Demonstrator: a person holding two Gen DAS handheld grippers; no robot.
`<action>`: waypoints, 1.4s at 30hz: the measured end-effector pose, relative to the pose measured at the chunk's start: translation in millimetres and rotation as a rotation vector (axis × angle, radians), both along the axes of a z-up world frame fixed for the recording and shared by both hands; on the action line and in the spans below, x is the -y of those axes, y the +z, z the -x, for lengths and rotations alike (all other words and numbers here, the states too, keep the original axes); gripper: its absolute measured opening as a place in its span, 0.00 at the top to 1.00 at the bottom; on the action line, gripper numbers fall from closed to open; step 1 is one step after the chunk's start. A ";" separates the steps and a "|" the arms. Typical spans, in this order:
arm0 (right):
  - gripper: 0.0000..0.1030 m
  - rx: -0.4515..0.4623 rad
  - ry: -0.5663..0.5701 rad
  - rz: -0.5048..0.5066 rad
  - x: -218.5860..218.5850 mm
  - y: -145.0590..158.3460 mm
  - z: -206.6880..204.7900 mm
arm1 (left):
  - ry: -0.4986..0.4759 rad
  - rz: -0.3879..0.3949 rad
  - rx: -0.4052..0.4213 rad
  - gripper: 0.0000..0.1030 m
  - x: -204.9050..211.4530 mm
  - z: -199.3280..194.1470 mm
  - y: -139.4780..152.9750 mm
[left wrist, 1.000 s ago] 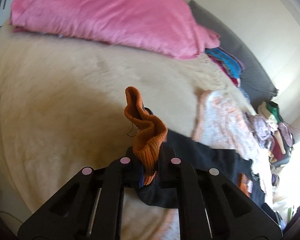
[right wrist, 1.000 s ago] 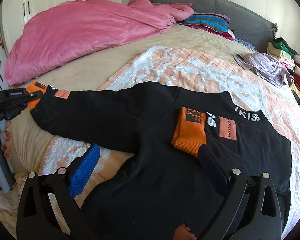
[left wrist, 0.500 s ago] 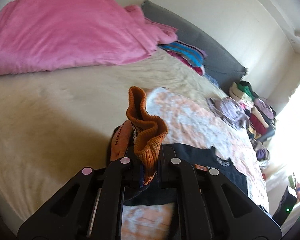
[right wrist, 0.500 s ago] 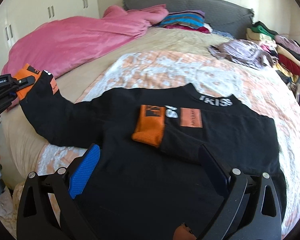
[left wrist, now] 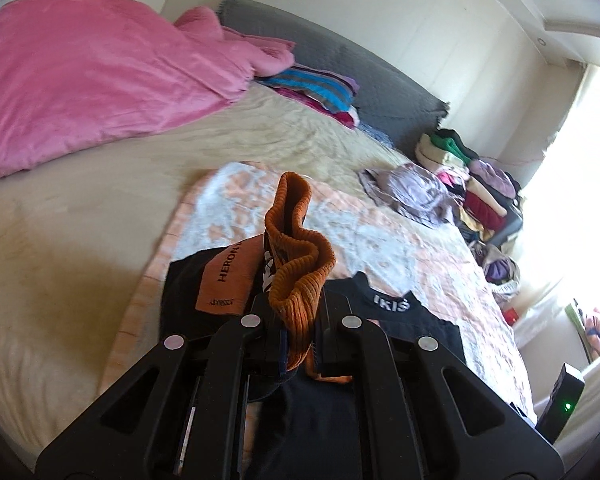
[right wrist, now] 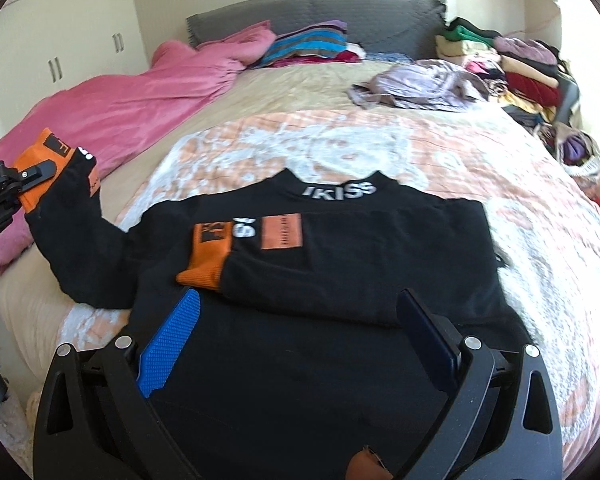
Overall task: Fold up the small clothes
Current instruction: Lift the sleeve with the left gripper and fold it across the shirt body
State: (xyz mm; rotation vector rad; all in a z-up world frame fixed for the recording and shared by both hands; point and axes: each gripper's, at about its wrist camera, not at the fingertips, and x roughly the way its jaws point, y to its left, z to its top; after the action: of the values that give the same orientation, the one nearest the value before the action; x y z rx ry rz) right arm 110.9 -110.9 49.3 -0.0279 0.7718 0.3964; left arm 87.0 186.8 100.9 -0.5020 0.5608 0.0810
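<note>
A black sweater [right wrist: 340,280] lies spread on a peach-and-white patterned blanket [right wrist: 380,144] across the middle of the right wrist view, neck toward the top of the frame with white lettering on the collar. One sleeve is folded across the chest, its orange cuff [right wrist: 204,268] resting left of centre. The other sleeve rises toward the left edge of the frame, where the left gripper [right wrist: 24,184] is clamped on its orange ribbed cuff [left wrist: 296,280]; in the left wrist view that cuff stands up bunched between the closed fingers at lower centre, with an orange label beside it. Part of a hand shows at the far left edge. The right gripper [right wrist: 300,320] hovers over the lower body of the sweater at the bottom of its frame, jaws spread wide, holding nothing. A pink duvet [right wrist: 120,112] fills the upper left, a grey headboard [right wrist: 320,16] the top, and stacked clothes [right wrist: 520,72] the upper right
</note>
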 end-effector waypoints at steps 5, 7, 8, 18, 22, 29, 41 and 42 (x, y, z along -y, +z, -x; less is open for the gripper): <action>0.05 -0.005 -0.059 -0.017 27.6 -1.0 -2.4 | -0.055 -0.004 -0.005 0.97 21.0 -10.8 -0.4; 0.05 -0.006 -0.078 -0.022 37.2 -0.6 -3.2 | -0.075 -0.003 -0.007 0.97 30.1 -14.1 -1.1; 0.05 -0.006 -0.090 -0.024 43.1 -0.7 -3.5 | -0.085 -0.002 -0.010 0.97 34.4 -16.5 -1.7; 0.05 -0.019 -0.172 -0.005 73.0 -9.4 -6.5 | -0.177 0.016 -0.047 0.97 68.7 -36.2 -17.7; 0.05 -0.028 -0.193 -0.008 83.2 -13.4 -8.2 | -0.209 0.024 -0.061 0.97 81.2 -42.6 -21.6; 0.05 -0.036 -0.241 -0.019 101.2 -17.7 -10.6 | -0.291 0.037 -0.101 0.97 111.7 -56.7 -37.9; 0.05 -0.049 -0.317 -0.053 132.1 -21.7 -14.3 | -0.448 0.049 -0.203 0.93 164.3 -76.8 -83.1; 0.05 -0.050 -0.321 -0.056 133.2 -21.9 -14.9 | -0.466 0.048 -0.210 0.88 167.8 -77.8 -85.8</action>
State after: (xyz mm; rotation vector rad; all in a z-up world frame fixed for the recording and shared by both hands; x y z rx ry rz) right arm 125.8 -244.1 27.4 0.1574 0.7986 0.1136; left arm 164.8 19.0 15.1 -0.4004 0.8748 -0.3281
